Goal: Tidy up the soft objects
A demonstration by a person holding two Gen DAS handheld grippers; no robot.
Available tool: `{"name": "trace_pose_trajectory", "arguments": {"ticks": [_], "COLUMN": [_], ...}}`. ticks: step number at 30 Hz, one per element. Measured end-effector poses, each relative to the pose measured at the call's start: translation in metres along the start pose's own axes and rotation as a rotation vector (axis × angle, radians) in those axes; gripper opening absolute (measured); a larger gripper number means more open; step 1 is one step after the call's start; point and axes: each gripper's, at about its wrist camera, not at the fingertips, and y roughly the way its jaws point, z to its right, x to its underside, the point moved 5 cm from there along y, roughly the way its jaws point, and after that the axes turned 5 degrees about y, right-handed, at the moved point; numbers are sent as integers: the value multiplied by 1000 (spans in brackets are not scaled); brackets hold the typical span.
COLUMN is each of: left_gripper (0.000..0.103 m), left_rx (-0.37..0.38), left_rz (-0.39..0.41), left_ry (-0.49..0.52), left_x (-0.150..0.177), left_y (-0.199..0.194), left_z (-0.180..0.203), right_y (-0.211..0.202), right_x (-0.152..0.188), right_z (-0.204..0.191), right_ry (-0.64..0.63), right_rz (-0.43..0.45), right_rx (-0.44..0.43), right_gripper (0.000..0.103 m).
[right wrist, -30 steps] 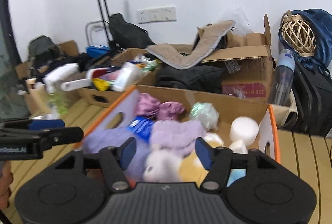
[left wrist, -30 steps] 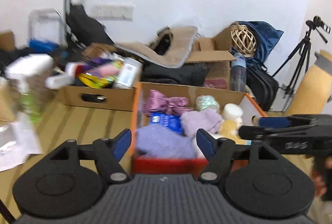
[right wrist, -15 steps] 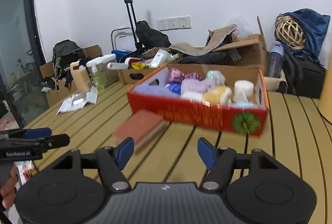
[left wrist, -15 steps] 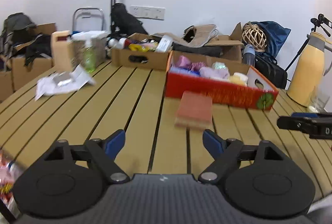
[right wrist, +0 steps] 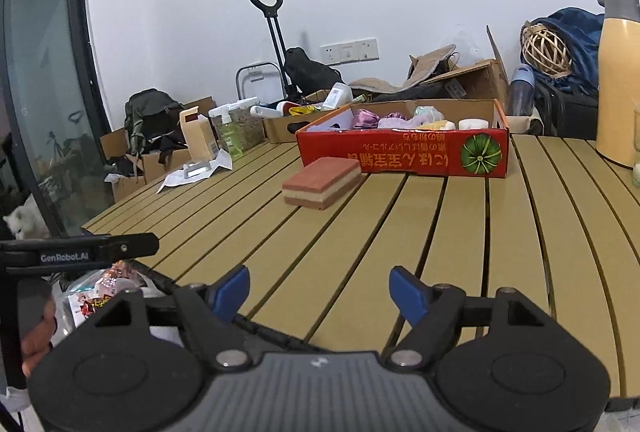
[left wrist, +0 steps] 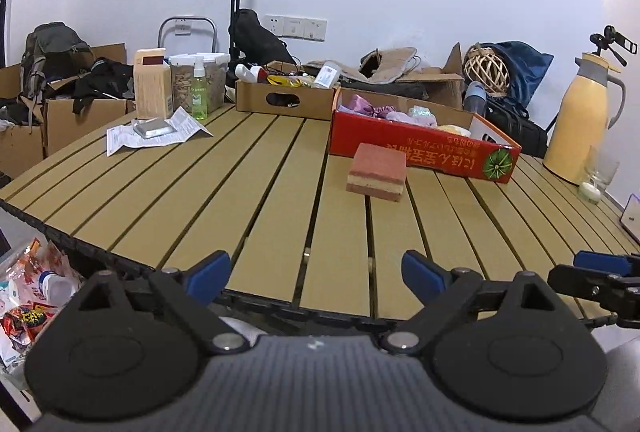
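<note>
Tools (left wrist: 316, 274) (right wrist: 319, 294) pulled back from red box (left wrist: 420, 151); jaws opening, empty.

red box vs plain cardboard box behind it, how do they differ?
The red box is printed in red with text and a green fruit picture; the cardboard box is plain brown. The red box holds soft pastel items; the cardboard box holds bottles and packets. The red box has a layered sponge against its front; nothing lies before the cardboard box. Both are shallow, open-topped and sit on the slatted table.
</note>
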Motion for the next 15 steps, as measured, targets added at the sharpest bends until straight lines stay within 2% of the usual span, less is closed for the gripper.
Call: {"name": "trace_pose_trajectory", "arguments": {"ticks": [4,8,12,15], "left_gripper": [94,94,94,94], "left_rx": [7,28,94,89], "left_rz": [-15,-27,-19,-28], "left_ry": [-16,-41,-31,-18], "left_x": [0,-15,-39,-54], "left_y": [17,46,85,125], "left_z": [0,6,26,43], "right_y": [11,44,82,108], "right_x": [-4,-14,-36,-60], "right_z": [0,6,17,30], "right_ry": [-3,4,4,3], "right_rz": [0,-35,-54,-47], "right_rx": [-5,5,29,59], "right_gripper": [76,75,72,71]}}
